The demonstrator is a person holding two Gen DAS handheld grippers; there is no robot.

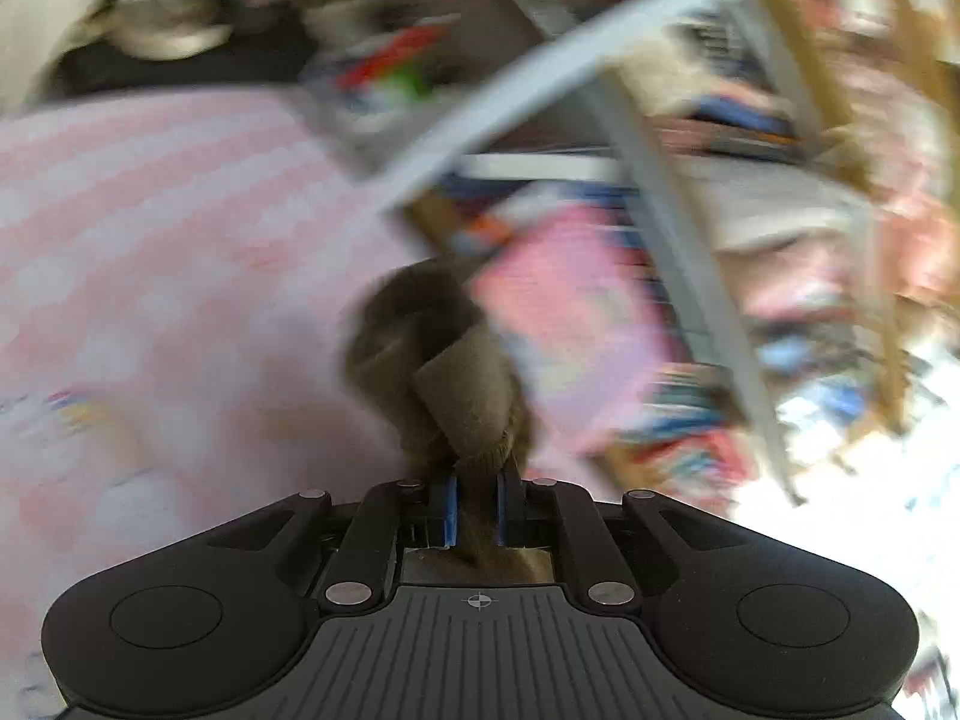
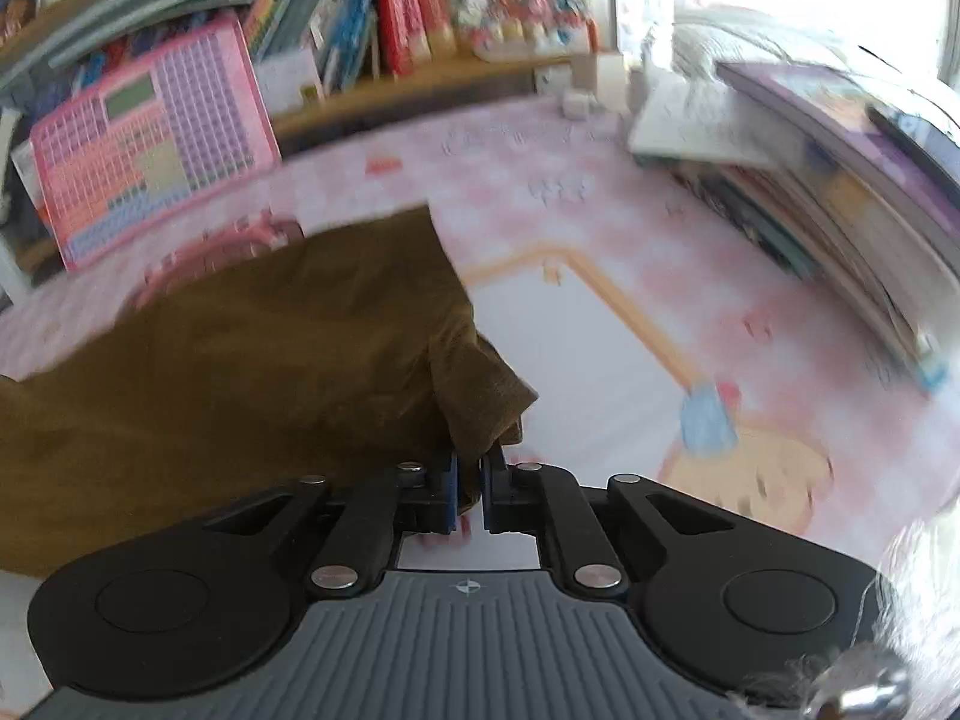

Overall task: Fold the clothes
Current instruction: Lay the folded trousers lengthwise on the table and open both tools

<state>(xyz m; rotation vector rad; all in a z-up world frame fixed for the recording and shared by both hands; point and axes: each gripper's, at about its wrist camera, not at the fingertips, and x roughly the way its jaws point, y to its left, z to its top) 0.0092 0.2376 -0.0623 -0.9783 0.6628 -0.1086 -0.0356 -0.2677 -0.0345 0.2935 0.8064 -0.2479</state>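
Note:
A brown garment [image 2: 252, 348] lies partly spread over a pink patterned cloth-covered surface [image 2: 600, 324], reaching left out of the right wrist view. My right gripper [image 2: 471, 489] is shut on a bunched corner of the garment, lifted a little off the surface. In the left wrist view, which is blurred, my left gripper [image 1: 477, 507] is shut on another bunched part of the brown garment [image 1: 444, 372], which hangs in folds ahead of the fingers above the pink surface [image 1: 150, 252].
A pink toy board [image 2: 156, 132] leans against a shelf of books and boxes [image 2: 420, 18] at the back. A stack of books [image 2: 840, 180] lies at the right. In the left wrist view a white frame [image 1: 600, 42] and cluttered shelves show blurred.

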